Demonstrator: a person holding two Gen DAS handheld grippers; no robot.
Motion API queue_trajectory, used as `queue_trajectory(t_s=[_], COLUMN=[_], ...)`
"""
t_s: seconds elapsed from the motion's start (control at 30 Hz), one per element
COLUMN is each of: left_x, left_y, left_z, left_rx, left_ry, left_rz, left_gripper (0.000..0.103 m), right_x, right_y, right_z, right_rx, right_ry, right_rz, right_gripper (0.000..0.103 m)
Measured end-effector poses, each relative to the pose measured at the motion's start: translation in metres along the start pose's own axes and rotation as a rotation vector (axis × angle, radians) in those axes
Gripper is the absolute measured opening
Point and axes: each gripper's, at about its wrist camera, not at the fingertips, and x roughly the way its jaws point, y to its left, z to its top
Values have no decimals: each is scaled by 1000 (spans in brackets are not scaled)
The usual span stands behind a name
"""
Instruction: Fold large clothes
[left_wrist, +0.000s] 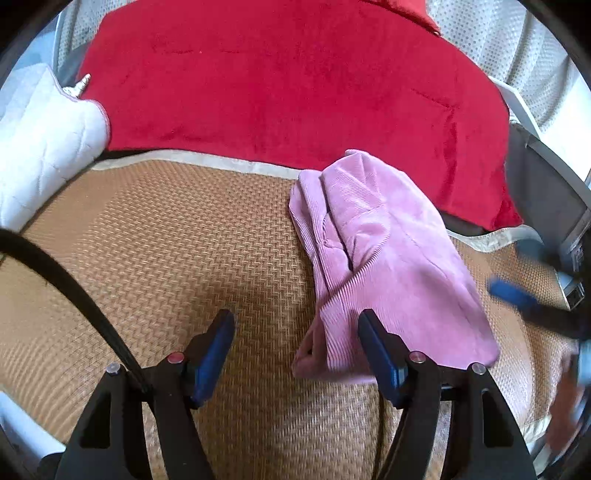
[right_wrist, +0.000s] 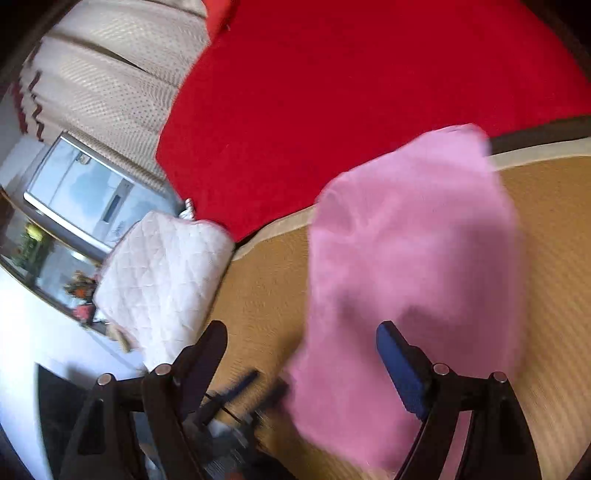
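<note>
Pink clothes (left_wrist: 388, 258) lie bunched in a folded heap on the woven mat (left_wrist: 166, 240), just in front of the red blanket (left_wrist: 277, 74). The left gripper (left_wrist: 295, 354) and right gripper (right_wrist: 303, 354) are both spread apart and hold nothing, likely because the fold was let go. No words or labels show.

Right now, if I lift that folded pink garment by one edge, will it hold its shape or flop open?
Probably flop: the pink garment is soft ribbed fabric lying in loose layers, so a one-edge lift would likely let the folds fall open. It looks light. The woven mat beneath is textured, so it may drag rather than slide.
</note>
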Motion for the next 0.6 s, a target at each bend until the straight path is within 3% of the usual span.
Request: queue_trajectory(t_s=[0.1,0.27,0.4,0.6], left_x=[-21,-35,-44,-46], left_y=[-8,-21,-29,-28], left_z=[-8,-20,-27,-29], left_rx=[17,80,119,127], left_ry=[-24,-60,-65,-80], left_rz=[32,76,107,175], left_gripper=[80,84,86,86], right_x=[-38,-66,-75,-76], right_y=[1,7,16,18], right_z=[-49,-105,-125,-134], right_rx=[-92,-197,-269,-269], right_ry=[-74,-105,-127,-144], right_rz=[-132,-289,-406,-511], right_gripper=[92,97,100,100])
